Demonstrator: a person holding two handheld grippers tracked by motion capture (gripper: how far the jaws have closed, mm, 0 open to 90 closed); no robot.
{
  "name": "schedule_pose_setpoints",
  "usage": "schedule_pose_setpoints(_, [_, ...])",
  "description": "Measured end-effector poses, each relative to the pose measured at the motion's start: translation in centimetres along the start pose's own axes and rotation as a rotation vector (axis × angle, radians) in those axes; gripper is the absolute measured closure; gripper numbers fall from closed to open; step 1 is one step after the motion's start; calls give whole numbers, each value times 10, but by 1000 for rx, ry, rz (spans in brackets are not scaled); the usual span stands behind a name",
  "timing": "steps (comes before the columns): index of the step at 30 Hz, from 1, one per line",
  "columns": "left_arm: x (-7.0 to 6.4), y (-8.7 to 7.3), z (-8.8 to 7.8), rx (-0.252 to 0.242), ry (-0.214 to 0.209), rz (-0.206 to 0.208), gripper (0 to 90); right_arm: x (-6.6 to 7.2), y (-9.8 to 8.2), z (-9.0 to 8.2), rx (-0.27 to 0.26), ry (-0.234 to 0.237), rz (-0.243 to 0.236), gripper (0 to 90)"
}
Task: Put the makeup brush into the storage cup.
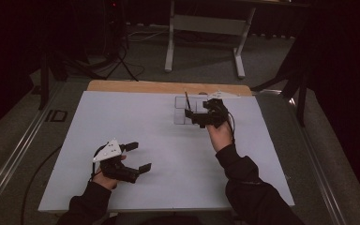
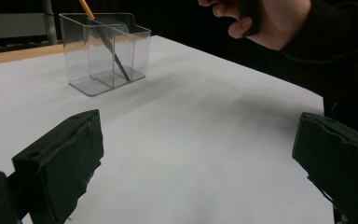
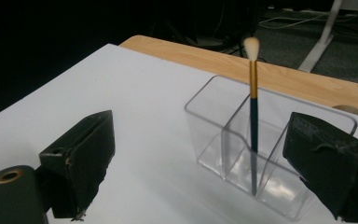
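A white tabletop [image 1: 168, 154] carries a clear plastic holder [image 1: 189, 110] toward its far side, right of centre. The holder has an inner divider that splits it into compartments. A brush [image 3: 253, 116] stands in it, handle down and pale bristle tip up, leaning against the divider; its handle is dark with a gold band below the bristles. From the left gripper view the brush [image 2: 105, 39] leans steeply across the holder [image 2: 105, 51].

The right hand-held gripper [image 1: 198, 118] sits just beside the holder, on its near right side, held by the right hand [image 1: 219, 133]. In the right gripper view its two black jaws stand wide apart and released, with nothing between them; the right jaw overlaps the holder's [image 3: 261, 154] near corner in the picture, though contact cannot be told.

The left hand-held gripper [image 1: 138, 157] is well apart from the holder, low over the near left part of the tabletop, with the left hand [image 1: 104, 180] behind it and a grey plate [image 1: 108, 151] on top. Its jaws are spread and released, empty, with bare tabletop between them.

Beyond the white surface a strip of wooden edge [image 1: 168, 87] shows, and a desk frame [image 1: 206, 28] stands on the floor behind.
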State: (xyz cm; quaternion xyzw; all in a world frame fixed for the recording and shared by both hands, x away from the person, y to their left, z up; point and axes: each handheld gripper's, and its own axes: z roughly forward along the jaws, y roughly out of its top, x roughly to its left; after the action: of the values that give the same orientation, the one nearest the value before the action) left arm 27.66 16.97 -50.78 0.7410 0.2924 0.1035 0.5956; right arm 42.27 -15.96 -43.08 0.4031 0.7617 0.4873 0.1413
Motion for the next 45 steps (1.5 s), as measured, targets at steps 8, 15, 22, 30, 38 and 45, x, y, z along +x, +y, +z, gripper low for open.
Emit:
schedule_pose_setpoints(8, [0,0,0,-1,-4,-6,22,9,-15,-5,16,33,-17,90])
schedule_pose_setpoints(15, [0,0,0,-2,-15,-9,21,16,-24,-14,8,55,-23,90])
schedule_pose_setpoints(22, [0,0,0,0,-20,-8,21,17,-32,-32,-11,69,-41,90])
schedule_pose_setpoints(30, [-1,1,0,0,-23,-9,22,13,-46,-47,-30,69,-38,90])
schedule_pose_setpoints(38, [-1,1,-1,-4,-24,-11,22,19,-59,-57,-30,78,-57,91])
schedule_pose_setpoints(45, [-2,2,-2,-6,-24,-9,21,24,-71,-67,-27,90,-78,91])
